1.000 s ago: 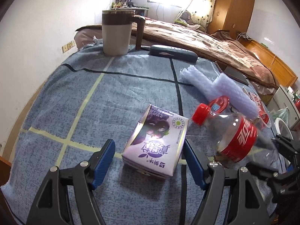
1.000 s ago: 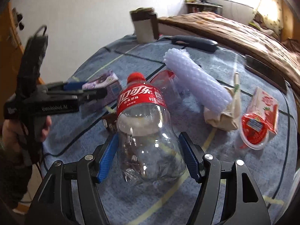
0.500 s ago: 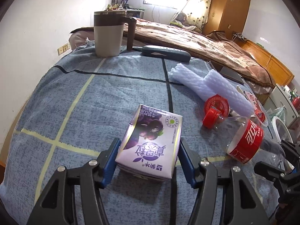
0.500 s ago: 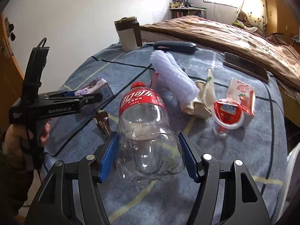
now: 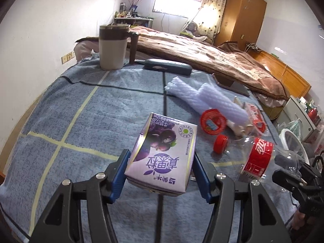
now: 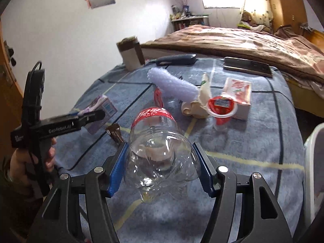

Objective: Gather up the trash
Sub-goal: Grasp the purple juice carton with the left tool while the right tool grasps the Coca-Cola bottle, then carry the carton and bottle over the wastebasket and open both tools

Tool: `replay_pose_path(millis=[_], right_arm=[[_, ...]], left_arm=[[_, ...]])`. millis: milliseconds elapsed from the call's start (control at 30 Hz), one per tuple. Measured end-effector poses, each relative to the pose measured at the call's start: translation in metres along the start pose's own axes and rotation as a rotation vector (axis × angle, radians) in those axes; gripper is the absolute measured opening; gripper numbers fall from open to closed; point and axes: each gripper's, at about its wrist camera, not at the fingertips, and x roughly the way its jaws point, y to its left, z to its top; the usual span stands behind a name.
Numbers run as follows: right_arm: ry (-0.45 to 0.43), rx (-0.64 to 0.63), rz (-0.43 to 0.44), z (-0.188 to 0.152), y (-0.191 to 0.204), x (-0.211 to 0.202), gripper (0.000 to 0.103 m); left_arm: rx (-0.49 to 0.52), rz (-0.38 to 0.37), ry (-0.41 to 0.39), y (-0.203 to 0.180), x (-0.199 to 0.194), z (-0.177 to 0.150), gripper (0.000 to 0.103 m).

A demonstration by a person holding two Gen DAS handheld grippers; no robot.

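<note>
A purple milk carton [image 5: 162, 156] sits between the blue pads of my left gripper [image 5: 161, 174], which is shut on it and holds it just above the blue cloth [image 5: 81, 111]. My right gripper [image 6: 161, 168] is shut on the base of a clear plastic cola bottle [image 6: 160, 156] with a red label, neck pointing away. In the left wrist view that bottle [image 5: 259, 158] hangs at the right with its red cap [image 5: 220, 141] on. From the right wrist view the left gripper [image 6: 89, 119] and the carton [image 6: 101, 107] show at the left.
On the cloth lie a foam net sleeve [image 5: 206, 101], a red-lidded cup [image 6: 221, 107], a red carton [image 6: 239, 93], crumpled paper [image 6: 194, 109] and a brown wrapper [image 6: 115, 135]. A mug [image 5: 113, 46], a dark case [image 5: 168, 66] and a black slab [image 6: 247, 66] stand at the back. A white rim [image 6: 311, 162] is at the right.
My left gripper's pads closed onto the purple carton, which now sits raised between them. The right gripper drew the bottle back and to the right, away from the other litter.
</note>
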Motion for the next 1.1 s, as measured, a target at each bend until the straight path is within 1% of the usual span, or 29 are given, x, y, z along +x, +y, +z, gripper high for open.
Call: replay_pose_path(millis=[133, 200, 300, 367, 433, 500, 567, 667, 733, 900, 967, 1100], right_arm=[[-0.011, -0.024, -0.055, -0.008, 0.0, -0.013, 0.064], [0.006, -0.027, -0.076, -0.013, -0.003, -0.018, 0.064], [0.068, -0.011, -0.068, -0.021, -0.009, -0.021, 0.064], [0.114, 0.0, -0.053, -0.02, -0.01, -0.019, 0.065], [0.158, -0.019, -0.042, -0.015, -0.01, -0.012, 0.065], [0.221, -0.061, -0.064, -0.006, -0.006, 0.001, 0.065], [0.234, -0.095, -0.09, -0.002, -0.002, 0.007, 0.065], [0.281, -0.112, -0.085, 0.008, 0.002, 0.022, 0.066], [0.306, -0.111, -0.103, 0.011, 0.003, 0.029, 0.066], [0.256, -0.065, -0.09, 0.011, 0.001, 0.023, 0.064], [0.234, -0.058, -0.105, 0.009, 0.0, 0.016, 0.064], [0.182, 0.001, -0.1, 0.004, -0.011, -0.001, 0.064]], left_arm=[[0.01, -0.024, -0.012, -0.011, -0.006, -0.001, 0.062], [0.02, -0.028, -0.012, -0.016, -0.008, -0.002, 0.062], [0.02, -0.037, -0.004, -0.022, -0.008, -0.006, 0.062], [0.018, -0.038, 0.005, -0.024, -0.006, -0.008, 0.062], [0.016, -0.041, 0.007, -0.026, -0.006, -0.009, 0.062], [0.016, -0.042, 0.006, -0.028, -0.008, -0.009, 0.062], [0.018, -0.039, 0.007, -0.03, -0.009, -0.01, 0.062], [0.02, -0.038, 0.006, -0.032, -0.01, -0.01, 0.063], [0.021, -0.036, 0.009, -0.033, -0.01, -0.01, 0.063], [0.033, -0.04, 0.009, -0.04, -0.013, -0.011, 0.063], [0.045, -0.039, 0.006, -0.045, -0.014, -0.012, 0.063], [0.069, -0.06, -0.002, -0.061, -0.019, -0.012, 0.063]])
